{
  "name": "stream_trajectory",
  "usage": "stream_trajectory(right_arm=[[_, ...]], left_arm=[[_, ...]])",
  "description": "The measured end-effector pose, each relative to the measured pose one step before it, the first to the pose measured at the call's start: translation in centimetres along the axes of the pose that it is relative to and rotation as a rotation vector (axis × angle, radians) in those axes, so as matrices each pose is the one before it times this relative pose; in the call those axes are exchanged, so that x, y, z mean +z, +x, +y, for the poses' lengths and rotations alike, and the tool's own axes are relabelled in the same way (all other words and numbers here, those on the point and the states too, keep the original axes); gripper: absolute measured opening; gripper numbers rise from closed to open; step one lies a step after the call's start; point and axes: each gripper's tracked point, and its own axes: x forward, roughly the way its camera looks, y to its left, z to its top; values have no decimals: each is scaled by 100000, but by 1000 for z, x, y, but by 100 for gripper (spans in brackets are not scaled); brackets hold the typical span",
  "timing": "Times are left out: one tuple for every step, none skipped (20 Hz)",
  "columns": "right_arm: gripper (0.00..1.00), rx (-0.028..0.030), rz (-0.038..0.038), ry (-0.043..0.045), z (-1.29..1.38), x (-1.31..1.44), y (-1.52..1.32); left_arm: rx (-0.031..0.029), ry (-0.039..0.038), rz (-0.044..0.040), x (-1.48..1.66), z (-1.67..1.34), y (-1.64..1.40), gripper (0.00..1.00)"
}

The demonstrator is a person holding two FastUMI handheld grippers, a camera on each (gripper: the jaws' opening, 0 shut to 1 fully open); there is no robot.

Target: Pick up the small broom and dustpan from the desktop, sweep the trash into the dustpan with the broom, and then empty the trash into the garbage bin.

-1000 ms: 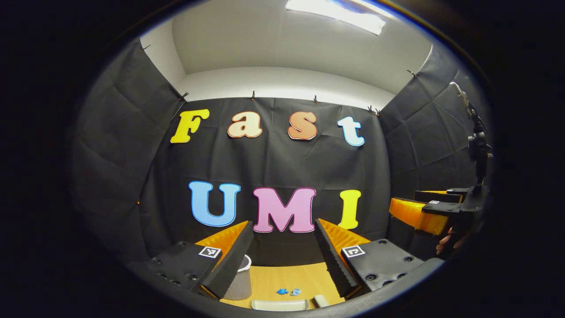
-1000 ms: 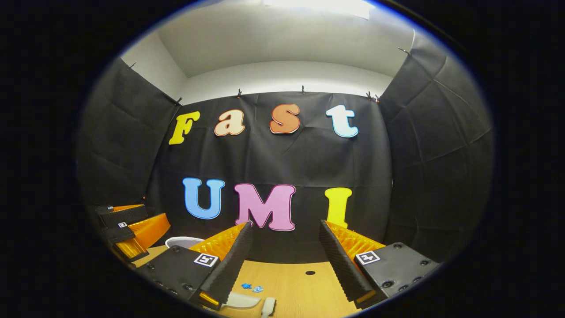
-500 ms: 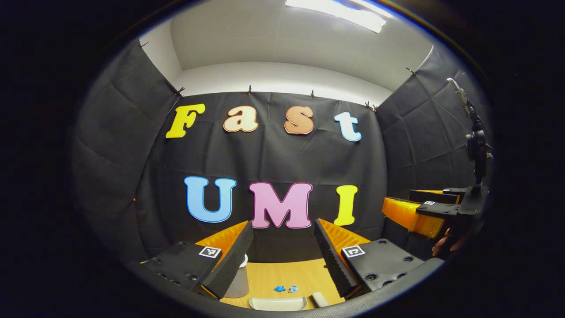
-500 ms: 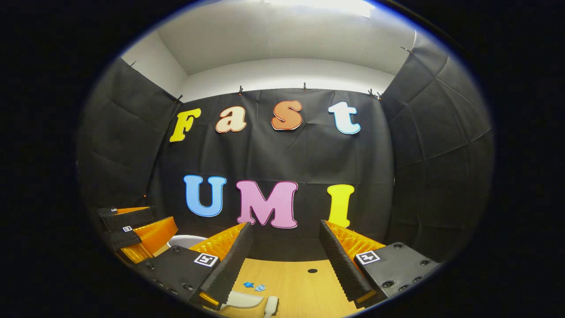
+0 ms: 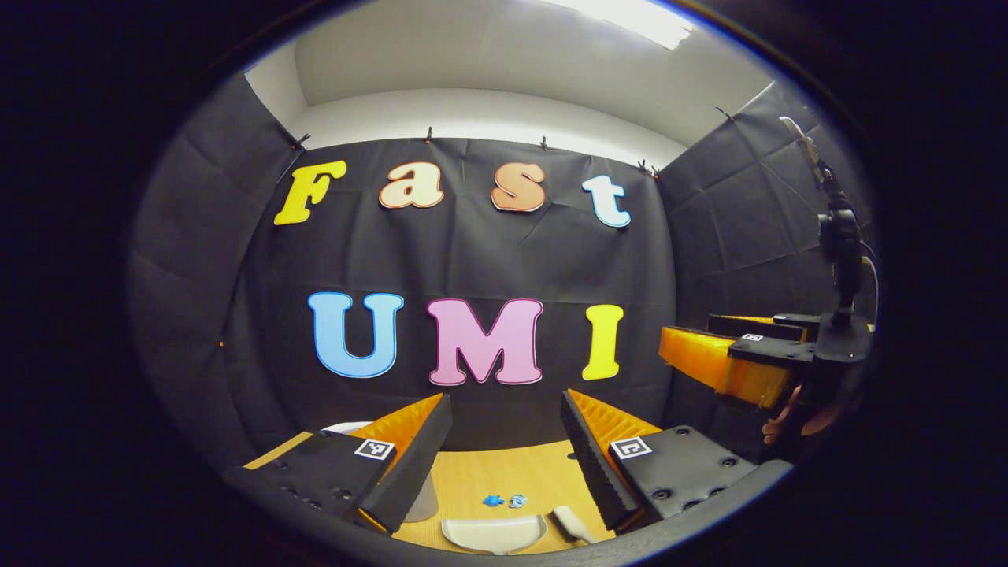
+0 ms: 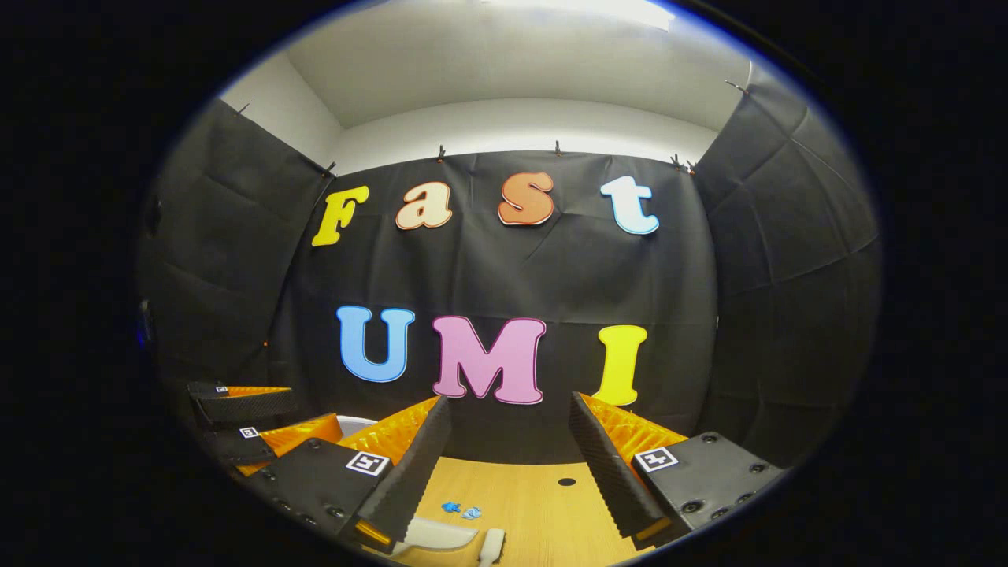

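Much of the desk (image 5: pixel 480 472) lies hidden behind the fingers of each gripper, so only a narrow wedge of wood shows between them in either view. In the left gripper view the dustpan (image 5: pixel 494 533) is cut off at the bottom edge, lying flat on the desk with the broom (image 5: pixel 568 522) just beside it on its right; only the pale end of the broom shows, the rest hidden under a finger. Two small blue scraps of trash (image 5: pixel 504 500) sit just beyond the dustpan's front lip, apart from it. The garbage bin (image 5: pixel 421 498) is mostly covered by a finger, with a sliver of its pale wall and rim visible. The left gripper (image 5: pixel 504 409) is spread wide and holds nothing, above the desk. The right gripper (image 6: pixel 508 413) is likewise spread and empty; in its view the dustpan (image 6: pixel 437 533) and broom (image 6: pixel 491 545) are clipped by the lower edge, and the trash (image 6: pixel 461 510) lies on open wood with bare desk beyond it toward a small dark hole (image 6: pixel 566 481) near the wall.
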Motion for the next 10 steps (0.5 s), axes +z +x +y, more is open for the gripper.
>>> stream_trajectory(right_arm=[[96, -10, 220, 564, 187, -20, 383], [96, -160, 186, -138, 152, 7, 535], [96, 333, -18, -457, 114, -96, 450], [90, 3104, 196, -2437, 786, 112, 929], [96, 1805, 95, -2126, 370, 125, 691], [97, 1809, 1744, -784, 198, -335, 947], [97, 568, 948, 1408, 358, -164, 767], [97, -248, 1752, 734, 140, -617, 575], [97, -538, 3002, 357, 36, -1035, 471], [97, 38, 3157, 650, 177, -1094, 404]], left_arm=[[296, 159, 110, -98, 193, 208, 84], [875, 690, 638, 81, 368, 189, 82], [1106, 688, 2048, -426, 510, 226, 82], [2629, -831, 3124, -741, 708, 262, 82], [705, -2511, 3584, -623, 337, 200, 80], [55, -4153, 4456, -874, -44, 470, 82], [-29, -1774, 2534, -531, 263, 307, 84], [-135, -807, 2662, -499, 276, 346, 82], [354, -624, 2683, -672, 497, 357, 82], [-633, -1369, 2754, -565, 283, 547, 82]])
